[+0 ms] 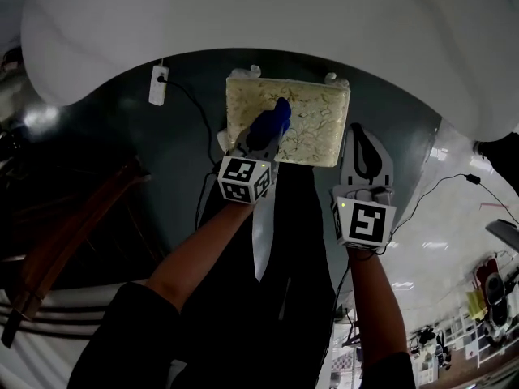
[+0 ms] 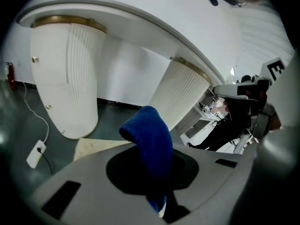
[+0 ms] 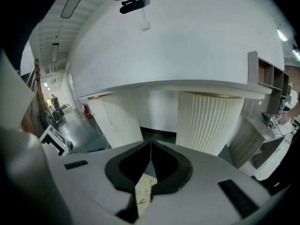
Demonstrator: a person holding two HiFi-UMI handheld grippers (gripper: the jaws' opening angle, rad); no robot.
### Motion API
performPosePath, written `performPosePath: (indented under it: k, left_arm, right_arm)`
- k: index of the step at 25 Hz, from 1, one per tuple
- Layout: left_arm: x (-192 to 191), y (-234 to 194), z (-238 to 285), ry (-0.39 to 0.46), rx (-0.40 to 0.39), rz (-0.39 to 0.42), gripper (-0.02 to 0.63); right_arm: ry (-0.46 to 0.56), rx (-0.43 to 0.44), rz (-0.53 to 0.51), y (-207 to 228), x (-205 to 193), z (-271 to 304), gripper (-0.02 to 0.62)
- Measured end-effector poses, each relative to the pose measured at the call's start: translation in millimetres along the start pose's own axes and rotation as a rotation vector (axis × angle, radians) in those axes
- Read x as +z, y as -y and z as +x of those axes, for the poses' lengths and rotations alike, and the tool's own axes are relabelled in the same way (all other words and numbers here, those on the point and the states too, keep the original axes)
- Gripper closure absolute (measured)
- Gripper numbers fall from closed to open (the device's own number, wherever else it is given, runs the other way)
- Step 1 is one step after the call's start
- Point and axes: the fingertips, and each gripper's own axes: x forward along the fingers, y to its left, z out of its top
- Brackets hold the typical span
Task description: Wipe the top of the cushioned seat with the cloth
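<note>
The left tongs (image 1: 258, 144) are clamped on a blue cloth (image 1: 274, 118), which bunches up out of the jaws in a thick fold. It sits over the left half of the seat (image 1: 316, 124), toward the 7 o'clock corner. Whether it presses on the top or hangs just above it, I cannot tell from here.

The right tongs (image 1: 362, 140) are closed on nothing, with the jaws meeting in a thin line. They hang off the seat's 3 o'clock edge, just beside it.

To wipe well, I'd say the cloth wants laying flatter, so that more than its folded tip meets the top. Then straight overlapping passes from the 9 o'clock side to 3 o'clock, reaching right into the corners. The seat looks light, so the idle tongs might brace its edge against sliding on the floor (image 1: 186, 160).

The cloth looks like soft, nubbly terry and should drag a little. The seat is a square pad, cream with a fine veined pattern, its corners rounded. The floor is dark and smooth with a dull sheen.
</note>
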Motion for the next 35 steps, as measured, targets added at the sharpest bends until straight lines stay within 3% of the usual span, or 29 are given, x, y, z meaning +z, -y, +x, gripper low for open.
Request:
performPosePath:
  k: [4, 10, 19, 26, 35]
  left_arm:
    - [12, -56, -54, 0.052, 0.102, -0.071, 0.555]
    - [-4, -126, -102, 0.033, 0.196, -0.073, 0.556]
    - [-56, -157, -116, -0.001, 0.223, -0.109, 0.555]
    - [-87, -162, -83, -0.057, 0.203, -0.123, 0.555]
    - [-116, -166, -37, -0.118, 0.19, -0.11, 0.555]
  right_arm:
    - [0.012, 0.056, -0.019, -44, 11, 12, 0.557]
    - [0.004, 0.105, -0.062, -107, 19, 26, 0.557]
    - [-0.027, 0.196, -0.09, -191, 10, 23, 0.557]
    - [-0.041, 0.208, -0.111, -201, 0, 33, 0.557]
    - [-0.045, 0.143, -0.056, -175, -30, 33, 0.557]
